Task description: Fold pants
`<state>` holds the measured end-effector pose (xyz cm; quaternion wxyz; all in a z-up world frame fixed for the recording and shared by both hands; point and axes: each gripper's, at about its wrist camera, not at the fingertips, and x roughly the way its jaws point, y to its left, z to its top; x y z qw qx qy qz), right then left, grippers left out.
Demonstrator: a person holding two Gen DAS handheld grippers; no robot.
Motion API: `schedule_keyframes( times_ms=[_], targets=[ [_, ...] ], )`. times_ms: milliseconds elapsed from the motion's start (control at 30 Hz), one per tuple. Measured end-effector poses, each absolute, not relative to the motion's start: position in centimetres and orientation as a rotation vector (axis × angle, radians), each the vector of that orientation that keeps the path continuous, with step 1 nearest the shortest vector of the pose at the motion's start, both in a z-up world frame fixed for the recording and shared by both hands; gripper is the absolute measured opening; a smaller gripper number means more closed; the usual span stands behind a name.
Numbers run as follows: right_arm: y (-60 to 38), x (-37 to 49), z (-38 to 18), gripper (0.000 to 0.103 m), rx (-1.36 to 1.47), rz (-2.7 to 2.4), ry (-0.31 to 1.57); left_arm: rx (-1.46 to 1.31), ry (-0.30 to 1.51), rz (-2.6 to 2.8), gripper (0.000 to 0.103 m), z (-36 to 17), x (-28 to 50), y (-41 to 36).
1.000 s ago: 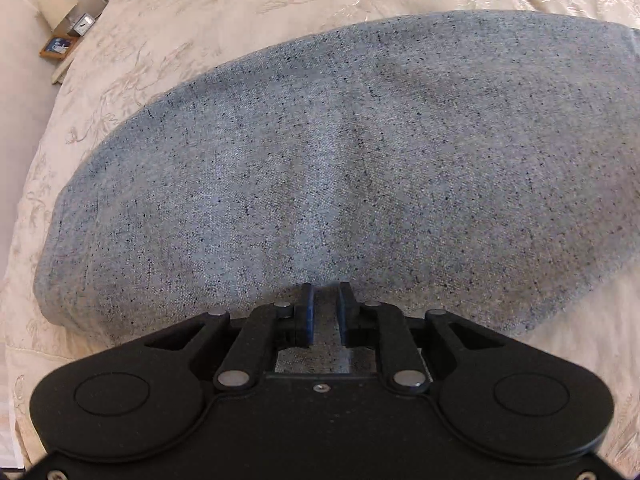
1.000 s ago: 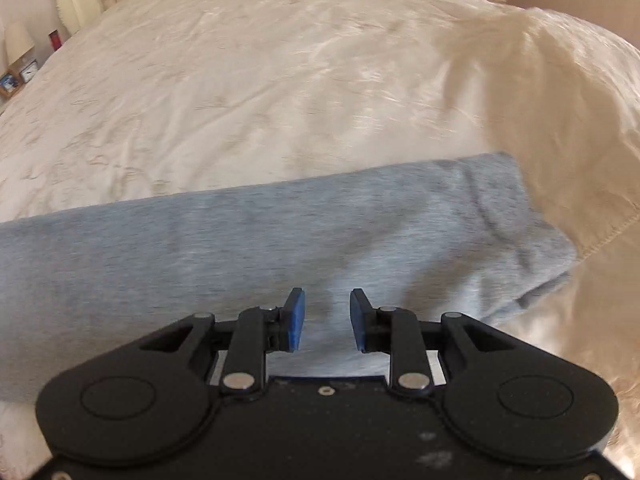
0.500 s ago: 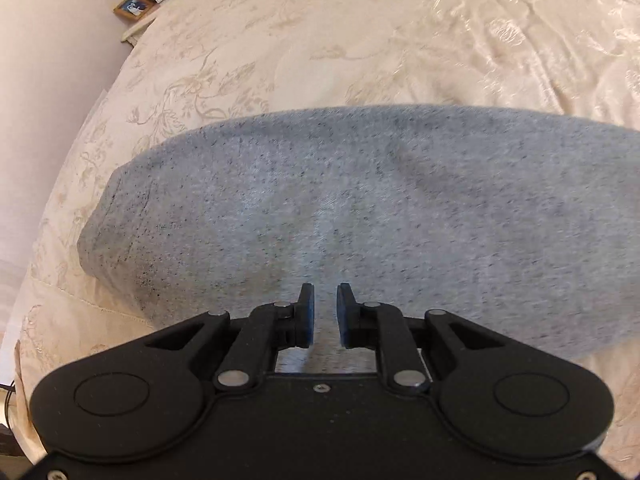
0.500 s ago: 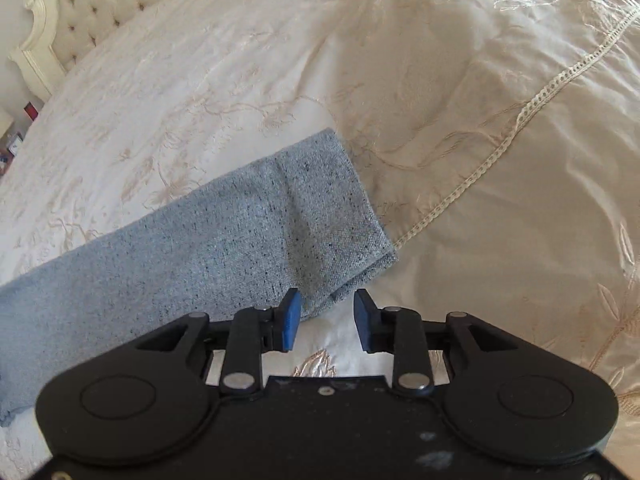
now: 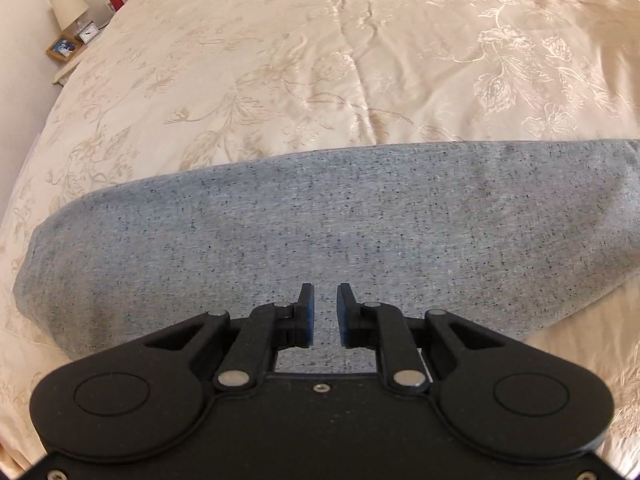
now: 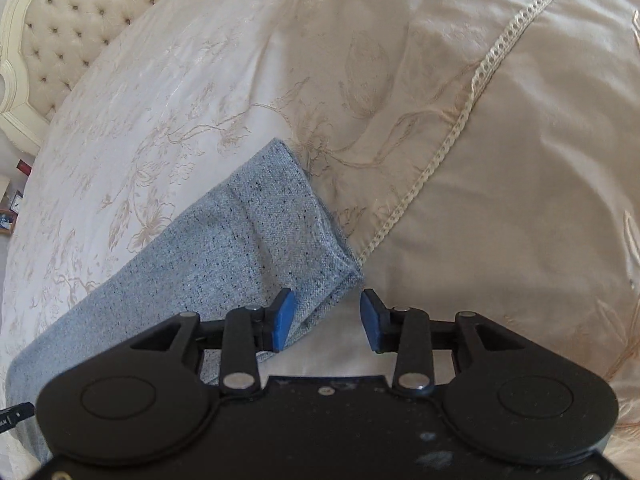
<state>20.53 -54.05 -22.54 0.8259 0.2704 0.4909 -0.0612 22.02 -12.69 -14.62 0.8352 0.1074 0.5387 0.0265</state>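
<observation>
Grey speckled pants (image 5: 320,240) lie folded in a long flat band across the cream bedspread. My left gripper (image 5: 324,316) hovers over the band's near edge, its jaws a small gap apart and empty. In the right wrist view the band's right end (image 6: 256,248) runs from lower left up to a folded corner. My right gripper (image 6: 326,318) is open and empty, with that near corner just ahead of the gap and its left pad (image 6: 282,318) over the cloth.
The cream embroidered bedspread (image 5: 320,60) covers the bed. A stitched trim seam (image 6: 460,128) runs diagonally just right of the pants' end. A tufted headboard (image 6: 60,24) stands at the far left. A nightstand with a lamp (image 5: 70,8) and photo frame is at the far left.
Both grippers have pulled back from the pants. The right gripper swung to the band's right end and opened wider. The left jaws parted slightly.
</observation>
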Motion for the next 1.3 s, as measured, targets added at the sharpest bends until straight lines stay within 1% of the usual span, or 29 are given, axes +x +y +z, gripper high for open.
schedule_keyframes(
  times_ms=[100,200,333,500,533,567,600,733,867,1100,1200,1300],
  targets=[
    [-54.0,21.4,-22.9,0.041,0.558,-0.096,1.026,0.229,1.155,0.041,0.023,-14.8,22.2,-13.5],
    [-54.3,22.5,-23.2,0.043,0.578,-0.079,1.044,0.233,1.156,0.034,0.023,-14.7,22.5,-14.0],
    [-54.8,23.0,-22.9,0.043,0.584,-0.033,1.006,0.213,1.162,0.026,0.023,-14.5,23.3,-14.6],
    [-55.3,24.1,-23.8,0.043,0.679,-0.026,1.022,0.156,1.18,0.004,0.023,-14.7,25.6,-16.0],
    [-55.4,24.4,-24.0,0.04,0.671,-0.034,1.035,0.144,1.183,0.0,0.023,-14.8,26.3,-16.4],
    [-55.3,24.5,-24.1,0.034,0.653,-0.042,1.042,0.129,1.184,-0.005,0.023,-14.9,26.9,-16.8],
    [-55.0,24.6,-24.2,0.019,0.628,-0.044,1.047,0.116,1.186,-0.013,0.023,-15.0,27.5,-17.2],
    [-54.1,24.7,-24.6,0.017,0.588,-0.046,1.042,0.103,1.195,-0.023,0.023,-16.1,30.7,-19.0],
    [-54.4,24.5,-25.1,0.017,0.631,-0.065,1.038,0.11,1.221,-0.016,0.023,-18.0,33.7,-20.3],
    [-54.4,24.6,-25.2,0.017,0.634,-0.066,1.043,0.143,1.282,-0.021,0.021,-21.6,36.2,-21.3],
    [-54.3,24.6,-25.2,0.017,0.63,-0.066,1.042,0.153,1.279,-0.039,0.021,-20.9,36.1,-21.3],
    [-54.3,24.7,-25.1,0.017,0.626,-0.067,1.045,0.125,1.246,-0.062,0.021,-18.9,34.8,-20.6]
  ],
)
